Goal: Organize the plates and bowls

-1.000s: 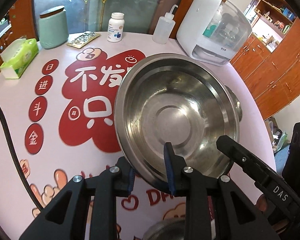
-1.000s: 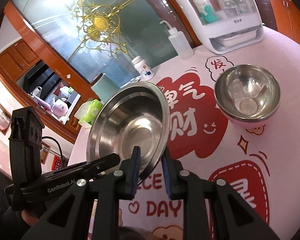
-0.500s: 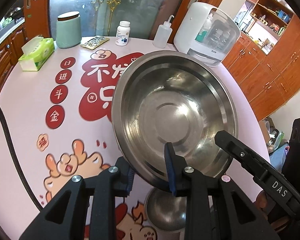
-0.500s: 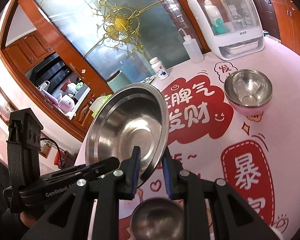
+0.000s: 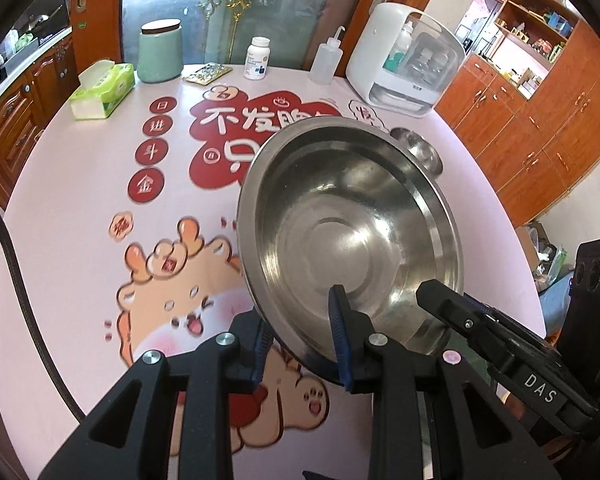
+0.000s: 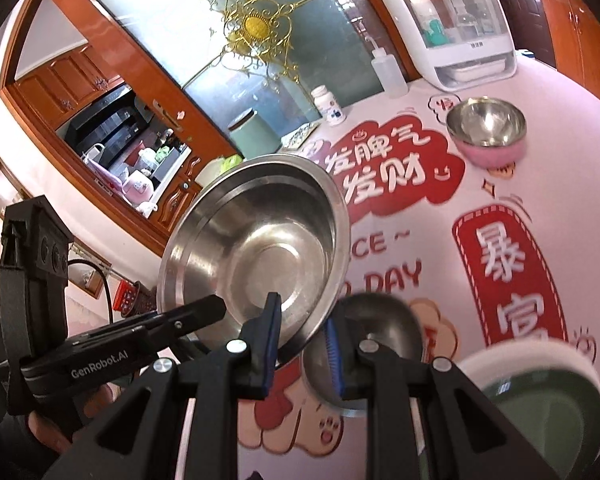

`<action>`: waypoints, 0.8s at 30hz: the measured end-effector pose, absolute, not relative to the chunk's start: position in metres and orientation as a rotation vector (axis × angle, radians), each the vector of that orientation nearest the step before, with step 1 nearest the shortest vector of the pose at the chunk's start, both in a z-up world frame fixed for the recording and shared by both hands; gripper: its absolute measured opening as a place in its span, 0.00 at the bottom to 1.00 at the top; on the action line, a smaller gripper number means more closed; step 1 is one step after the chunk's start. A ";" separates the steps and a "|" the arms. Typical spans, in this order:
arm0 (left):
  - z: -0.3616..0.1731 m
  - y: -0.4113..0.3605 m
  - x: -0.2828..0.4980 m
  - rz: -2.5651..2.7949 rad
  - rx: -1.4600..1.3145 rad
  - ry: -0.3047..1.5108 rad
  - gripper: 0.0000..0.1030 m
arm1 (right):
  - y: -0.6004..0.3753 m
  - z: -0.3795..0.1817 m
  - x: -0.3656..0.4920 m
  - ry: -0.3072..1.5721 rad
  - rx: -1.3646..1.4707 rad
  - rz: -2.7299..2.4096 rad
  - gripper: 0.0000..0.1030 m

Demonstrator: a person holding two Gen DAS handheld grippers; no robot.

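Observation:
A large stainless steel bowl (image 5: pixel 352 224) (image 6: pixel 260 240) hangs tilted above the pink table, held by its rim from two sides. My left gripper (image 5: pixel 300 344) is shut on the near rim, one pad inside the bowl and one outside. My right gripper (image 6: pixel 300 344) is shut on the rim at the other side, and shows in the left wrist view as a black arm (image 5: pixel 500 344). A pink bowl with a steel inside (image 6: pixel 486 132) (image 5: pixel 418 148) stands far right on the table. A small steel bowl (image 6: pixel 376 312) sits below the right fingers. A green and white bowl (image 6: pixel 540 396) lies at the lower right.
Along the table's far edge stand a tissue box (image 5: pixel 102 90), a green canister (image 5: pixel 159 50), a blister pack (image 5: pixel 207 72), a pill bottle (image 5: pixel 257 58), a squeeze bottle (image 5: pixel 326 60) and a white appliance (image 5: pixel 404 56). Wooden cabinets stand at the right.
Both grippers have carried the large bowl back toward the near side of the table and slightly up. The small steel bowl and the green and white bowl have come into the right wrist view.

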State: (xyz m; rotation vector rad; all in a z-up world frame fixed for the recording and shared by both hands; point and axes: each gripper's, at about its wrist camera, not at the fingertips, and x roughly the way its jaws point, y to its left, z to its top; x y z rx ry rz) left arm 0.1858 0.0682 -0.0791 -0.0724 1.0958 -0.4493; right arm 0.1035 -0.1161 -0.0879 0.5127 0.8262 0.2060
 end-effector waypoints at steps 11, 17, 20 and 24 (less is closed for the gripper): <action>-0.085 0.086 0.123 -0.452 -0.042 1.131 0.25 | -0.097 -0.097 0.047 0.879 0.525 0.213 0.20; -0.094 0.092 0.098 -0.447 -0.032 1.166 0.25 | -0.089 -0.106 0.024 0.920 0.529 0.214 0.20; -0.101 0.094 0.085 -0.447 -0.023 1.187 0.25 | -0.086 -0.111 0.012 0.943 0.536 0.211 0.20; -0.109 0.098 0.069 -0.447 -0.024 1.214 0.25 | -0.081 -0.116 0.000 0.974 0.540 0.205 0.20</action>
